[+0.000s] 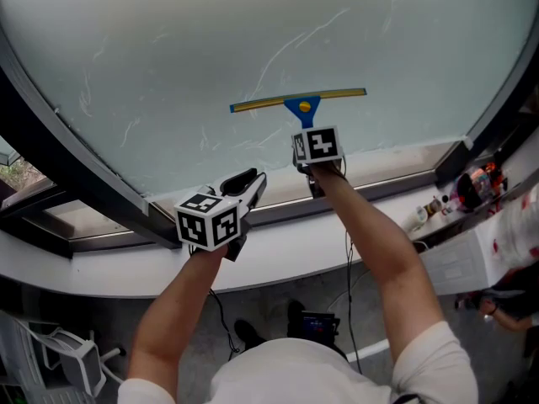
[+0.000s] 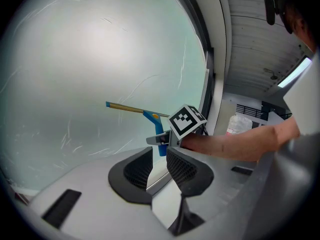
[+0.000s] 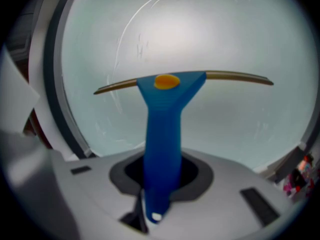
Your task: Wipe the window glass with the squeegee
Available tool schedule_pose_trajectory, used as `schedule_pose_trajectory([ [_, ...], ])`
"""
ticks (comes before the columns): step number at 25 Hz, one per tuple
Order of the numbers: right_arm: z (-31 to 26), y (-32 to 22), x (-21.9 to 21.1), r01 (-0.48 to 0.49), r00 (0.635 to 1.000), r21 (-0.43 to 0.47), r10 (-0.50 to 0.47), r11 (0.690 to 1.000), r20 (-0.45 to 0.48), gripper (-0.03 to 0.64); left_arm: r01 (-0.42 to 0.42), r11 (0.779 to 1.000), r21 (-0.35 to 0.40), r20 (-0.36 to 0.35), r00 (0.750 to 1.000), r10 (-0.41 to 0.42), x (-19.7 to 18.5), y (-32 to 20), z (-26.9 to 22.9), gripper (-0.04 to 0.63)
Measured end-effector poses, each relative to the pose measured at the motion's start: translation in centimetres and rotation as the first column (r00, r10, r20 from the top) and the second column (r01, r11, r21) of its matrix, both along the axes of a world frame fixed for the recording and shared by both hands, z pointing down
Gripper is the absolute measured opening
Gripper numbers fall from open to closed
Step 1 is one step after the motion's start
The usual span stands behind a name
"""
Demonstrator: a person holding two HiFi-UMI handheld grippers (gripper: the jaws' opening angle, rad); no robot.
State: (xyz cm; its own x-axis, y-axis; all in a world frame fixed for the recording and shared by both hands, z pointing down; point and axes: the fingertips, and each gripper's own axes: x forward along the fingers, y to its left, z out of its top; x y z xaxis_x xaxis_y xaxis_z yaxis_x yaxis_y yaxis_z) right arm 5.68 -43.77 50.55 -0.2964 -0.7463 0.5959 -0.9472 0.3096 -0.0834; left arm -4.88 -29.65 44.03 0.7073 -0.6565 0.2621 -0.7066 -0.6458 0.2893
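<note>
The squeegee has a blue handle (image 1: pixel 304 114) and a long yellowish blade (image 1: pixel 298 99) lying level against the window glass (image 1: pixel 210 49), low and near its middle. My right gripper (image 1: pixel 306 135) is shut on the handle just below the blade. In the right gripper view the handle (image 3: pixel 162 144) runs straight up out of the jaws to the blade (image 3: pixel 235 76). My left gripper (image 1: pixel 246 182) hovers lower left, over the sill and off the glass, its jaws a little apart and empty. From the left gripper view the squeegee (image 2: pixel 150 115) shows beyond the pads (image 2: pixel 136 171). Thin streaks mark the glass.
A dark window frame (image 1: pixel 76 162) curves round the glass above a white sill (image 1: pixel 278 247). Small bottles and oddments (image 1: pixel 472 188) crowd the sill's right end beside a white box (image 1: pixel 459 263). Another person's hand (image 1: pixel 490 311) shows at the right edge. Cables hang below the sill.
</note>
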Motion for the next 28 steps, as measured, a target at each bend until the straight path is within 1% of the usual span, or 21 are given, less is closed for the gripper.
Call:
schedule_pose_trajectory([
  [11, 4.0, 0.5, 0.3, 0.002, 1.0, -0.049, -0.003, 0.999, -0.021, 0.106, 0.004, 0.999, -0.05, 0.001, 1.0, -0.004, 0.2, 0.3, 2.8, 0.107],
  [19, 7.0, 0.7, 0.0, 0.009, 1.0, -0.082, -0.01, 0.997, -0.012, 0.106, 0.015, 0.996, -0.087, 0.003, 1.0, -0.015, 0.0, 0.2, 4.9, 0.107],
  [28, 10.6, 1.0, 0.5, 0.01, 0.999, -0.091, -0.014, 0.996, -0.048, 0.104, 0.022, 0.989, -0.145, 0.006, 1.0, -0.022, 0.1, 0.4, 8.1, 0.107],
])
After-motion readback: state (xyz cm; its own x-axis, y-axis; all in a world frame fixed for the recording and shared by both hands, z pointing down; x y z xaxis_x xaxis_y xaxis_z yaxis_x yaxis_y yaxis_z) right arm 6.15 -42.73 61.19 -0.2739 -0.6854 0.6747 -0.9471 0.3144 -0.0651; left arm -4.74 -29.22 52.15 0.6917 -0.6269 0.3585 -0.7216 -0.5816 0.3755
